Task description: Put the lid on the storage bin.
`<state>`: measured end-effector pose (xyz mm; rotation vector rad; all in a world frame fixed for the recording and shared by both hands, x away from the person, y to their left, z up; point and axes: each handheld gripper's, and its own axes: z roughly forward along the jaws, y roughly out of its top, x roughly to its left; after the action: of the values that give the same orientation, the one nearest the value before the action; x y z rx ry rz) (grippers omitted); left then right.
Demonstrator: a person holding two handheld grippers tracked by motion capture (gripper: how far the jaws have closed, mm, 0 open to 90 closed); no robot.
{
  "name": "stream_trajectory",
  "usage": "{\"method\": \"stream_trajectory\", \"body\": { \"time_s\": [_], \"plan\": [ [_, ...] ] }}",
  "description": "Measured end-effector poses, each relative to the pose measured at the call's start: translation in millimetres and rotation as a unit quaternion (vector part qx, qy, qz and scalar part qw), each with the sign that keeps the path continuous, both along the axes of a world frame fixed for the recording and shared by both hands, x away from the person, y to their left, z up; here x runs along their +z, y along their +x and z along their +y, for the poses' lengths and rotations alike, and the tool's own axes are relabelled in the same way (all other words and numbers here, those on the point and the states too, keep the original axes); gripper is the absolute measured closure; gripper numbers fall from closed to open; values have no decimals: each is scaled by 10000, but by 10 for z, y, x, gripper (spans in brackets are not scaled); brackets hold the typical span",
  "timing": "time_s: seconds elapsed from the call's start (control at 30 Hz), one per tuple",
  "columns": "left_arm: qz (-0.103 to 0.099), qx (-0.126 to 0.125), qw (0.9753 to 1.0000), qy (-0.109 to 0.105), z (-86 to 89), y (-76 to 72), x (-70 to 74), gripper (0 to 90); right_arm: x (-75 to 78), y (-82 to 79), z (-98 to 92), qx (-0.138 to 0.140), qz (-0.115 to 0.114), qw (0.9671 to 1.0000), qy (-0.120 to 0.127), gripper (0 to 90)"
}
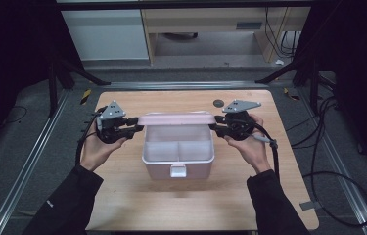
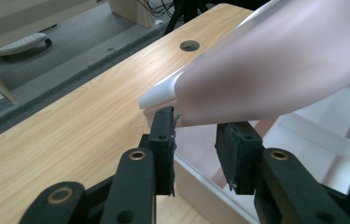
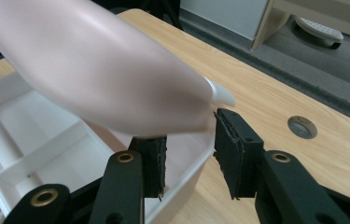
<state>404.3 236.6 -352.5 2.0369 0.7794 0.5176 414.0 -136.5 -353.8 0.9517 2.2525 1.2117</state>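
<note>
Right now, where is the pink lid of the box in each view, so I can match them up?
High view: the pink lid stands open, centre, between both grippers.
Left gripper view: upper right, over the jaws.
Right gripper view: upper left, over the jaws.
Shared landmark: the table's round hole.

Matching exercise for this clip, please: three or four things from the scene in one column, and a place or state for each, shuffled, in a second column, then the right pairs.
Things:
1. lid
2. box
3. left gripper
4. hole

Places or states:
A. at the lid's left end, jaws apart
B. in the tabletop, beyond the box on the right
C. raised, standing along the far edge of the box
D. open, with a divided tray showing inside

Pairs: 1-C, 2-D, 3-A, 4-B
</note>
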Motion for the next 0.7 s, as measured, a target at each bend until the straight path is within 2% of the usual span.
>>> {"method": "stream_trajectory", "body": {
  "time_s": [0.17, 0.23, 0.37, 0.53, 0.6, 0.7],
  "plan": [
    [45, 9, 10000, 14, 2, -23, -57, 656, -48, -21, -87, -69, 17, 9999, 97, 640],
    [68, 19, 9999, 86, 11, -34, -92, 650, -66, -35, -107, -56, 49, 9999, 122, 637],
    [112, 60, 9999, 51, 39, -49, -154, 620, -107, -65, -119, -25, 83, 9999, 124, 631],
    [192, 36, 9998, 53, 65, -99, -224, 594, -198, -142, -136, -37, 130, 9999, -1, 593],
    [228, 47, 9997, 80, 91, -144, -299, 586, -234, -176, -167, -61, 131, 9999, -51, 584],
    [316, 68, 9994, 92, 118, -162, -370, 579, -288, -205, -215, -114, 150, 9998, -14, 579]
  ]
}}
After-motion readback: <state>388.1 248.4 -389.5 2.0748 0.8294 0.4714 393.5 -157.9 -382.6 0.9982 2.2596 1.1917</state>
